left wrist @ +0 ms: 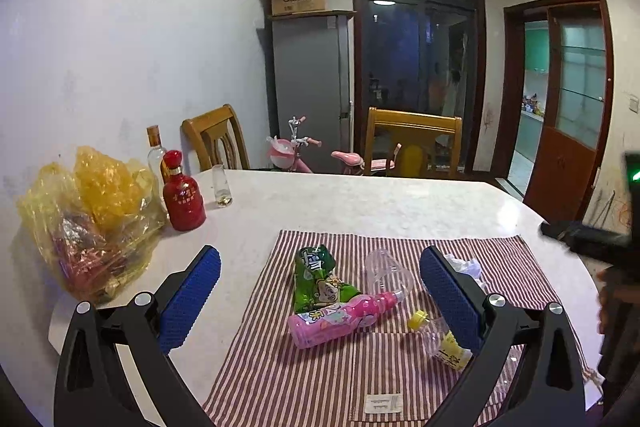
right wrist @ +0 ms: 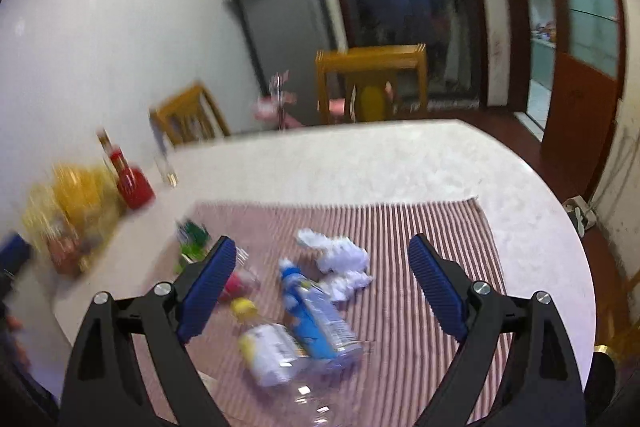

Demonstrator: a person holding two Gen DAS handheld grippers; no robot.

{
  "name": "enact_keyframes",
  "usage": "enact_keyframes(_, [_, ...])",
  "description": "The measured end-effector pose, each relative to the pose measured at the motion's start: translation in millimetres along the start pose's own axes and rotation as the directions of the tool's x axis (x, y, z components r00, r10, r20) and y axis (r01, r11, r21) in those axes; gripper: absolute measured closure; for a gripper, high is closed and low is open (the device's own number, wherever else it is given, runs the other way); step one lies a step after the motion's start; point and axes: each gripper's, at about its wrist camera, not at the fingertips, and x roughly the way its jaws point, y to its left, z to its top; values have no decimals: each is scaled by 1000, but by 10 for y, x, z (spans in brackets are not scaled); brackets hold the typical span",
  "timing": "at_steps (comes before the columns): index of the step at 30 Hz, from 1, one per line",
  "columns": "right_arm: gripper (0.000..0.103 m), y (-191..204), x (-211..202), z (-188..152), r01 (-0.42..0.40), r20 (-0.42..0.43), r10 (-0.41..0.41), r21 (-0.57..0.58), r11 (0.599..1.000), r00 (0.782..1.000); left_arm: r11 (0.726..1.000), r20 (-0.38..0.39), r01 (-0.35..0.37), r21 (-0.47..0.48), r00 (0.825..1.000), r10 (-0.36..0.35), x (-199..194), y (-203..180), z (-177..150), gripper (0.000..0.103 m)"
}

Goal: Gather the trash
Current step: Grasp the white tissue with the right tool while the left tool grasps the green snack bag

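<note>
Both jaws wide apart, nothing clamped. Left gripper (left wrist: 320, 283) hovers over pink bottle (left wrist: 340, 319) and green wrapper (left wrist: 320, 279); right gripper (right wrist: 320, 267) over blue-capped bottle (right wrist: 316, 319) on striped cloth (right wrist: 420, 227).

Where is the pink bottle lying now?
In the left wrist view, the pink bottle lies on its side on the striped cloth, touching the green wrapper.

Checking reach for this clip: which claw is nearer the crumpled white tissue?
Right. The right claw hangs open just short of the crumpled white tissue, which shows between its fingers. The left claw sits over the pink bottle, the tissue beyond its right finger.
</note>
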Motion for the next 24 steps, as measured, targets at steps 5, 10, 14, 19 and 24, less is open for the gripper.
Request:
enact_keyframes(5, [27, -149, 806, -55, 32, -156, -38, -40, 999, 987, 999, -29, -47, -25, 998, 47, 244, 104, -29, 6])
enact_keyframes(10, [27, -121, 1531, -155, 3, -285, -21, -64, 998, 958, 997, -81, -63, -33, 995, 60, 548, 151, -82, 6])
enact_keyframes(14, [27, -75, 1924, -210, 6, -346, -36, -89, 996, 937, 998, -116, -62, -32, 992, 58, 769, 181, -127, 6])
enact_keyframes(19, [49, -18, 2125, -266, -25, -384, -17, -104, 994, 923, 997, -158, -60, -39, 986, 53, 1021, 237, -202, 6])
enact_keyframes(24, [73, -50, 2131, -312, -14, -390, -26, -100, 995, 921, 998, -209, -53, -37, 977, 45, 1251, 258, -301, 6])
